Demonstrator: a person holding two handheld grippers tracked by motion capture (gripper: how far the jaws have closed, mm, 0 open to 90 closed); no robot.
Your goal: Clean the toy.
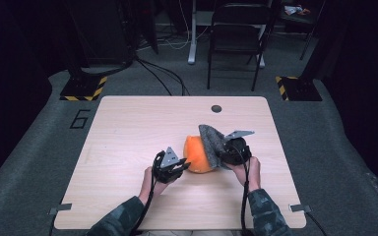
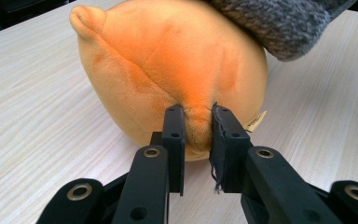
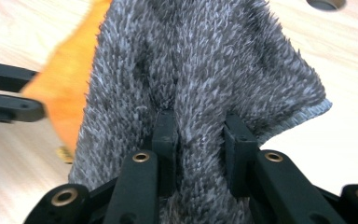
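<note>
Where the left claw (image 2: 198,135) pinches plush (image 2: 168,70), a tag (image 2: 255,122) shows.

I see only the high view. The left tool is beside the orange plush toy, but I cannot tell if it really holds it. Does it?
Observer: Yes. In the left gripper view the left tool pinches a fold of the orange plush toy low on its side.
Operator: And the right tool?
Observer: The right tool is shut on the grey knitted cloth, with a fold squeezed between its jaws.
Operator: Any label on the toy?
Observer: A small tag sticks out near its base, beside the table.
</note>
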